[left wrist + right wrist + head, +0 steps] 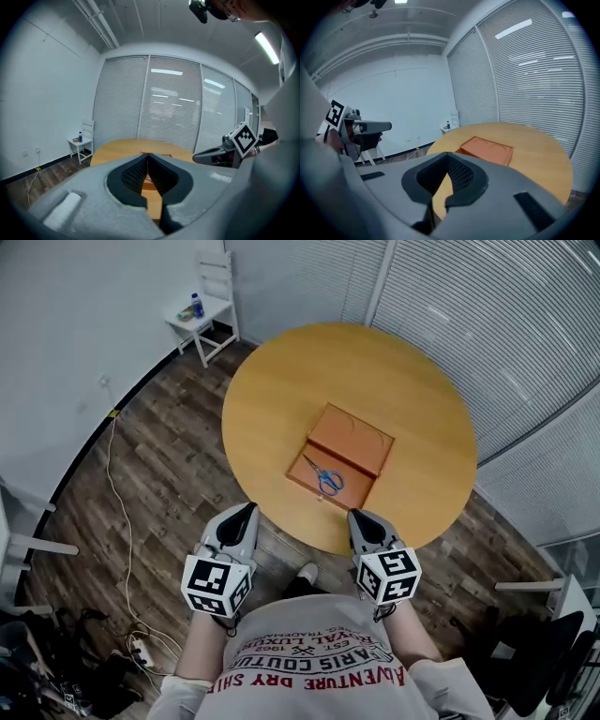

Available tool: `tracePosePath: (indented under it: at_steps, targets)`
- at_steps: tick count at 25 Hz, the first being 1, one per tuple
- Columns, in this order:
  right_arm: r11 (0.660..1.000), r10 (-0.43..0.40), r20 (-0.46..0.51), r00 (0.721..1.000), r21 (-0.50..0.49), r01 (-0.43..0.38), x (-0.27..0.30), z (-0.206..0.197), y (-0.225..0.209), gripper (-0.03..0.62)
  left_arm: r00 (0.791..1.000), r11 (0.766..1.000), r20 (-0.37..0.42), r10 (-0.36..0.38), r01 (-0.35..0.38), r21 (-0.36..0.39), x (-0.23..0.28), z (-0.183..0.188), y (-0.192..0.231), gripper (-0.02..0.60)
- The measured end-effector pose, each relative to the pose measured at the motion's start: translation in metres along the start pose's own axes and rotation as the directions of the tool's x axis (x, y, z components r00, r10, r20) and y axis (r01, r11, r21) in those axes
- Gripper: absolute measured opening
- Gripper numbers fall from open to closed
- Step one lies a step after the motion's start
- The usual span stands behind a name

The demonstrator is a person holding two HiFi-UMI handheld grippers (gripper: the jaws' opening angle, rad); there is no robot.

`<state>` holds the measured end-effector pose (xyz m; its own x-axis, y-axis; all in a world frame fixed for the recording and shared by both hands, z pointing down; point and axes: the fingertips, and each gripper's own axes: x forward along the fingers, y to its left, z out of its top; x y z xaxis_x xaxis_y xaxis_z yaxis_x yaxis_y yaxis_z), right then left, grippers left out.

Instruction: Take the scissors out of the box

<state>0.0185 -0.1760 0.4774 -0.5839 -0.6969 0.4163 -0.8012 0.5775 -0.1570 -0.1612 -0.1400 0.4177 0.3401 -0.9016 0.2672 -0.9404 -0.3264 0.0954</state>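
Note:
An orange box lies open on the round wooden table, its lid folded back on the far side. Scissors with blue handles lie inside the box. Both grippers hover off the table's near edge, short of the box and pointing toward it. My left gripper is shut and holds nothing; in the left gripper view its fingertips meet in front of the table. My right gripper is shut and holds nothing too. In the right gripper view the box lies ahead of the gripper.
A white chair with a blue bottle stands at the back left wall. A white cable runs over the wood floor to a power strip. Blinds line the curved wall at right. A black chair stands at the lower right.

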Motion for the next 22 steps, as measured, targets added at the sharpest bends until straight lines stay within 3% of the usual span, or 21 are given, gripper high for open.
tracePosePath:
  at_steps: [7,14,22]
  targets:
    - [1.000,0.024,-0.063,0.998,0.002,-0.024,0.054,0.007,-0.048,0.008,0.999,1.000,-0.046,-0.029,0.029,0.005,0.086,0.008,0.009,0.011]
    - [0.999,0.022,-0.164,0.986,-0.030,-0.028,0.090,-0.006,-0.067,0.008,0.989,0.995,-0.105,-0.102,0.103,0.002,0.140,0.001,0.010,0.011]
    - [0.996,-0.025,-0.353,0.935,-0.094,-0.009,0.124,-0.034,-0.074,0.008,0.952,0.964,-0.167,-0.258,0.266,0.027,0.196,-0.010,0.014,0.011]
